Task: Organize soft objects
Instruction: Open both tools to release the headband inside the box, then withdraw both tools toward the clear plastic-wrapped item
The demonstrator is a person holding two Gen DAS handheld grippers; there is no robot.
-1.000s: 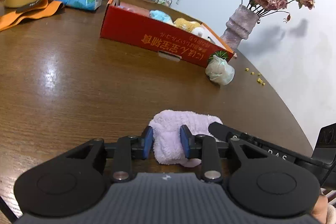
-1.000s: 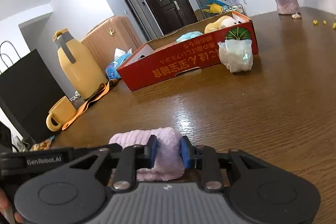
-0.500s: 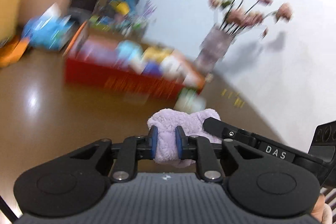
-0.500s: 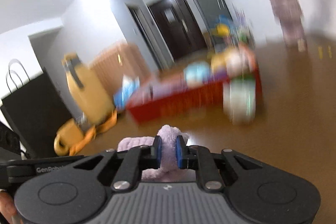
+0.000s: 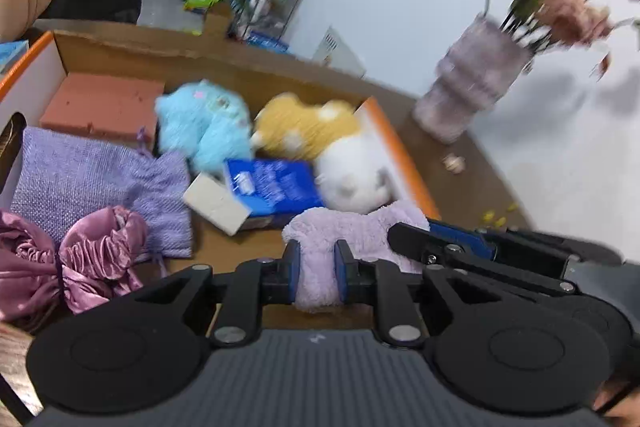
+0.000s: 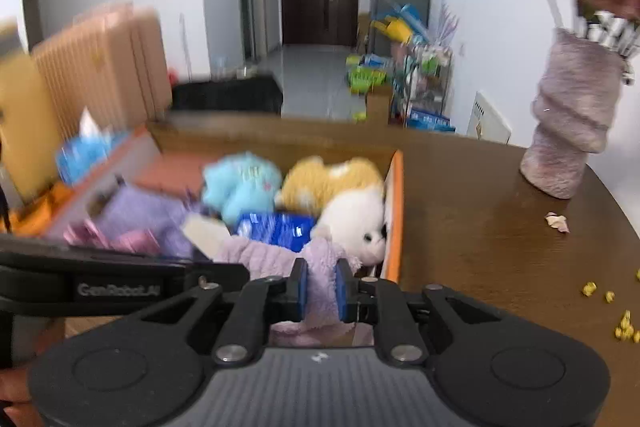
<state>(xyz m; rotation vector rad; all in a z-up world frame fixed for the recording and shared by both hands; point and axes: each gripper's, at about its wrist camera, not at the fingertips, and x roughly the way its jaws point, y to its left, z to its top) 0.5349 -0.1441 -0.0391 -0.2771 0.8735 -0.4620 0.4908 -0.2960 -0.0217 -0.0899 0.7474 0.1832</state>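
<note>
I have the left gripper (image 5: 316, 277) pinched tight on one end of the lilac fleece cloth (image 5: 356, 231), blue pads nearly meeting with a fold of pile squeezed between them. The right gripper (image 6: 322, 291) is clamped just as hard on the other end, so the cloth hangs slung between the two, above the near right corner of the cardboard box (image 5: 120, 45).

Just beyond the cloth lie the white plush (image 5: 354, 173) and the blue packet (image 5: 276, 187), with the yellow plush (image 5: 304, 125) and the turquoise plush (image 5: 208, 131) further back. To the left are the knitted purple pouch (image 5: 92, 183) and the satin bundle (image 5: 96, 255); bare box floor shows near the middle, in front of the packet.

My judgement: I should lower both ends together toward that bare patch, keeping the cloth slack so neither grip tears free, then release both at once. The orange right wall (image 6: 394, 211) sits close to the right gripper, so I would drift left first. The vase (image 6: 572, 131) stands well apart on the table (image 6: 480, 247).
</note>
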